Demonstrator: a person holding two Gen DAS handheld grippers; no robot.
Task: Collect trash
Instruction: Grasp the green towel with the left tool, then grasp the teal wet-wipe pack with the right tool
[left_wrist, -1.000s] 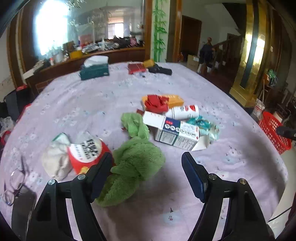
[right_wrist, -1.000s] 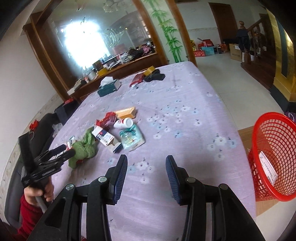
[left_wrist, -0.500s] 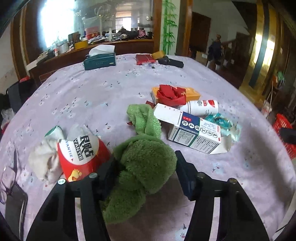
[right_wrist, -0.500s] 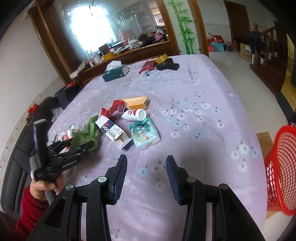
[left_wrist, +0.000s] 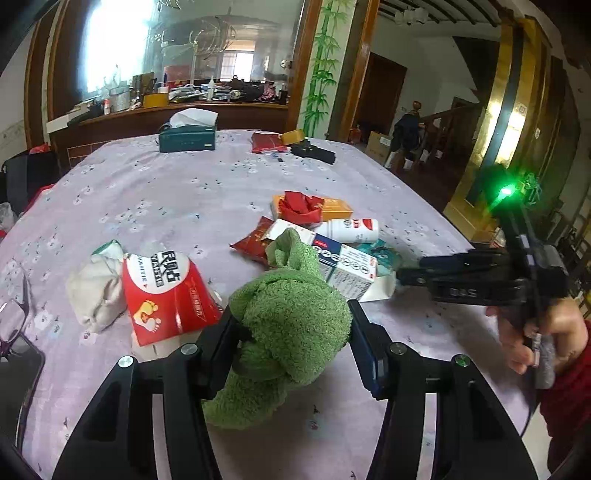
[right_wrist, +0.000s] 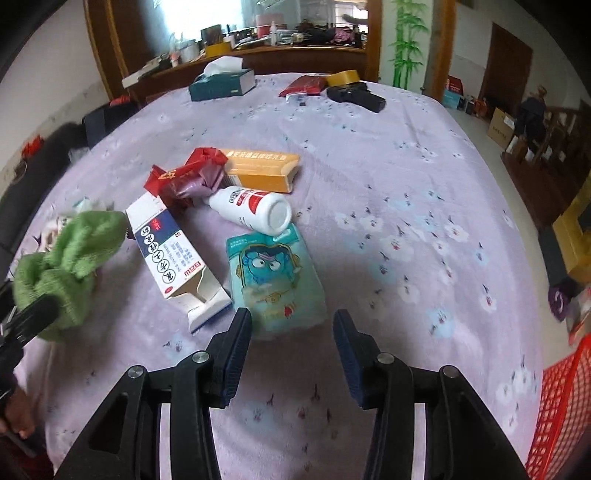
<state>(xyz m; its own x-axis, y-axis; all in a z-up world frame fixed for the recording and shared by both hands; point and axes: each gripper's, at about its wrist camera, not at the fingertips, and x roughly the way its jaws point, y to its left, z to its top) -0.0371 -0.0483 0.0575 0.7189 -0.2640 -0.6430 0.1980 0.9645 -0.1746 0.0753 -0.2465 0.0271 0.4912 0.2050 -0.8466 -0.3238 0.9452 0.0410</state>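
Note:
My left gripper (left_wrist: 293, 334) is shut on a green fuzzy cloth (left_wrist: 291, 321) and holds it just above the purple tablecloth (left_wrist: 166, 192); the cloth also shows in the right wrist view (right_wrist: 70, 266). My right gripper (right_wrist: 291, 332) is open and empty, its tips at the near edge of a teal snack packet (right_wrist: 275, 275). Beside the packet lie a white and blue carton (right_wrist: 173, 254), a white bottle (right_wrist: 253, 208), an orange box (right_wrist: 262, 170) and a red wrapper (right_wrist: 188, 177). A red and white packet (left_wrist: 166, 291) and a crumpled white tissue (left_wrist: 96, 288) lie left of the cloth.
A red mesh basket (right_wrist: 561, 417) stands on the floor off the table's right edge. A teal tissue box (right_wrist: 221, 83), red pouch (right_wrist: 304, 85), tape roll (right_wrist: 343, 77) and black object (right_wrist: 356, 96) sit at the far end. Glasses (left_wrist: 11, 321) lie near left.
My left gripper has closed on the green cloth and lifted it slightly. My right gripper has moved left and forward over the table, up to the teal packet.

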